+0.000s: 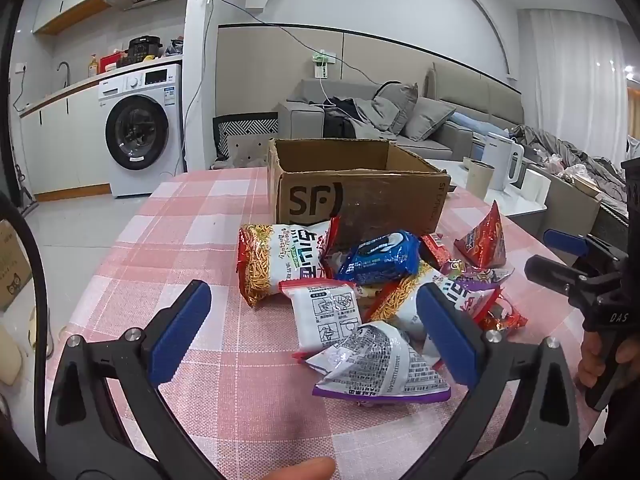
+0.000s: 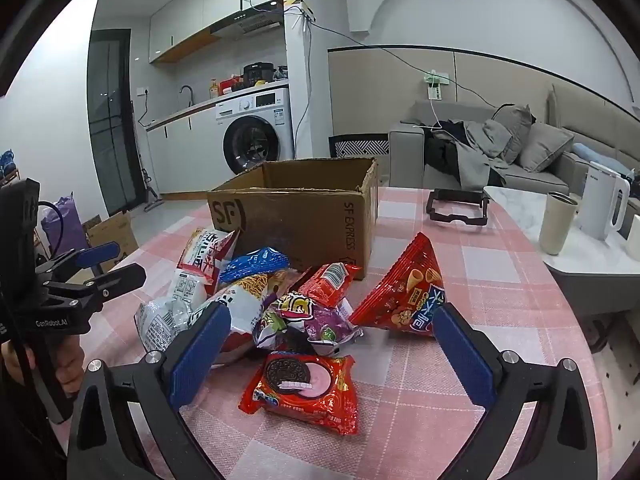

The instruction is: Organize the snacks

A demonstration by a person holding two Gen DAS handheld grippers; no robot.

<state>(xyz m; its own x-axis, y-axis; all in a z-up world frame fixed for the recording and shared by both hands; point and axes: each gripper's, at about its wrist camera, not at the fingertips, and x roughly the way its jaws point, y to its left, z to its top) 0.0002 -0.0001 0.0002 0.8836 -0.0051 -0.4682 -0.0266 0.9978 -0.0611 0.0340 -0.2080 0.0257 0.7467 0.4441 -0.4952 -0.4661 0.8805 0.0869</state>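
Tablecloth [image 2: 460, 280] in pink check covers the whole work surface, and at its far middle you have the open cardboard box [image 2: 304, 216] standing upright with its mouth up — by my reading the place the snacks are meant to go, since nothing shows inside it from here. The snack pile [image 2: 280, 300] lies heaped just near of the box, packets overlapping, so you will likely have to take from the edges first. On the pile's right, apart from the rest, the red cone-snack bag [image 2: 404, 292] stands on its base; nearest you in the right view the red cookie packet [image 2: 304, 390] lies flat and alone, an easy first pick. Your right gripper [image 2: 328, 354] hovers over that packet, jaws wide apart and holding nothing. Your left gripper [image 1: 316, 332] hangs at the pile's near left side, jaws likewise spread, framing the white instruction-printed packet [image 1: 328, 314] and the silver-backed bag [image 1: 380, 364] without touching either.
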